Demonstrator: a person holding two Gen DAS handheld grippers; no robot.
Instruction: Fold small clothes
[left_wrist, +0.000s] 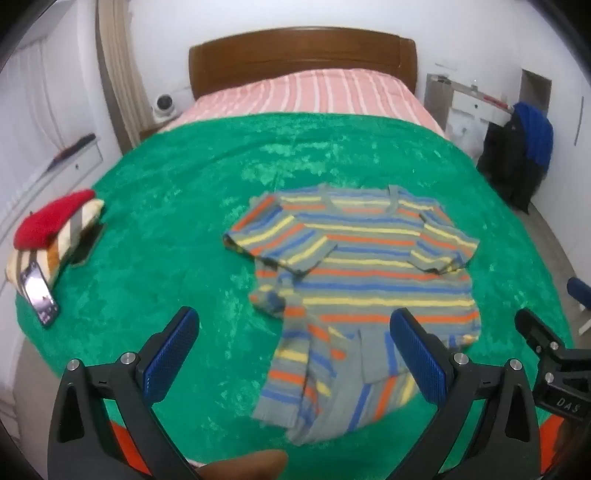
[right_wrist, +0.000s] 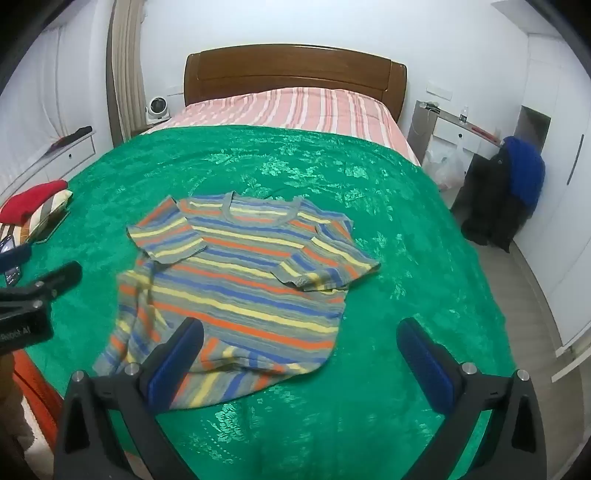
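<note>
A small striped T-shirt (left_wrist: 362, 266) (right_wrist: 243, 280), grey with orange, blue and yellow bands, lies face up on the green bedspread (left_wrist: 177, 206) (right_wrist: 388, 206). Both short sleeves are folded in over the chest. Its lower hem is rumpled and bunched toward the near edge. My left gripper (left_wrist: 295, 321) hovers open above the hem's left part, nothing between its blue pads. My right gripper (right_wrist: 301, 332) hangs open over the hem's right side, also holding nothing. The right gripper's body (left_wrist: 546, 354) shows at the right of the left wrist view.
A pile of folded clothes with a red garment on top (left_wrist: 55, 221) (right_wrist: 33, 201) sits at the bedspread's left edge, a phone (left_wrist: 38, 295) leaning on it. Beyond are the pink striped sheet (right_wrist: 295, 107) and wooden headboard (right_wrist: 291, 70). Dark and blue clothing (right_wrist: 517, 184) hangs at the right.
</note>
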